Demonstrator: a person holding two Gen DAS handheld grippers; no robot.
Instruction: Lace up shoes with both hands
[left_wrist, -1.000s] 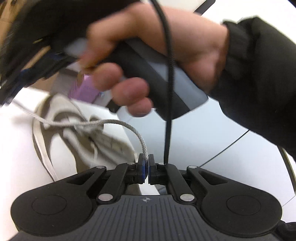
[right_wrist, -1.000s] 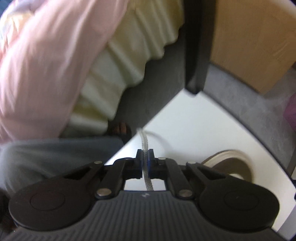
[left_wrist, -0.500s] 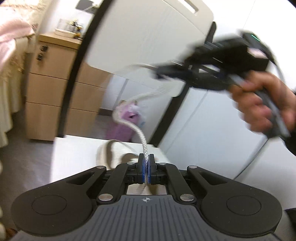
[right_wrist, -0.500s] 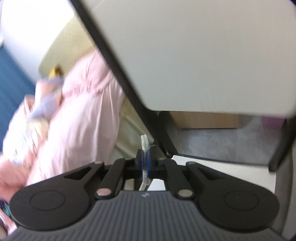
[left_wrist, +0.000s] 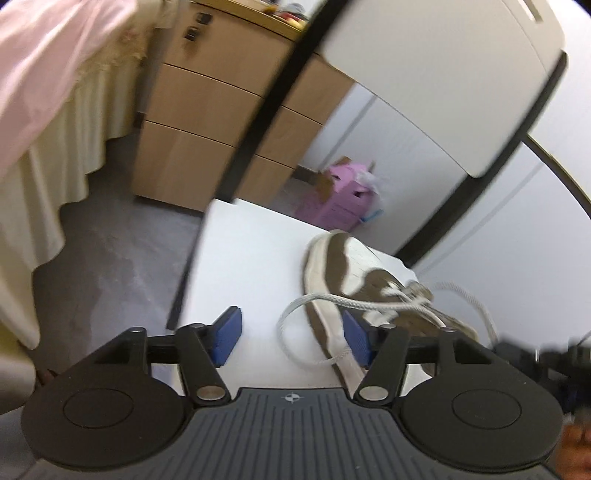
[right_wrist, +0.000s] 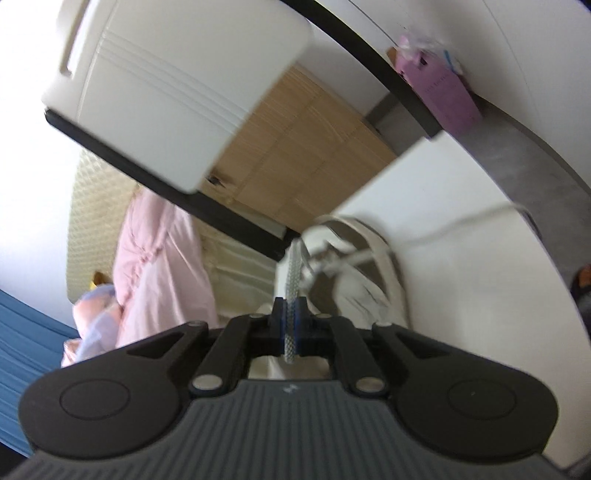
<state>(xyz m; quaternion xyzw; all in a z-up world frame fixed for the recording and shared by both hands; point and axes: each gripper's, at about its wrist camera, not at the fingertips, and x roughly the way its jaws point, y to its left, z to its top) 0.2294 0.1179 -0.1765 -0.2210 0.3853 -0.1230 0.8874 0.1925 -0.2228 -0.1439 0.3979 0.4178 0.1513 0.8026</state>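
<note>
We note the brown-and-white suede sneaker (left_wrist: 354, 269) lying lengthwise, toe away from our just-opened, empty left claw (left_wrist: 291, 338); right claw (right_wrist: 290, 325) pinches the white braided lace (right_wrist: 293, 269).

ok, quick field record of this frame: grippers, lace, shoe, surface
left gripper: open, jaws have just been opening; a loop of lace lies loose between them, pads not pressing it
right gripper: shut on lace
lace: grey-white braided, runs from the right gripper toward the shoe; other end slack on the table
shoe: brown and white sneaker, lying on the table
table: white top
background: wooden drawers, pink box on the floor
</note>
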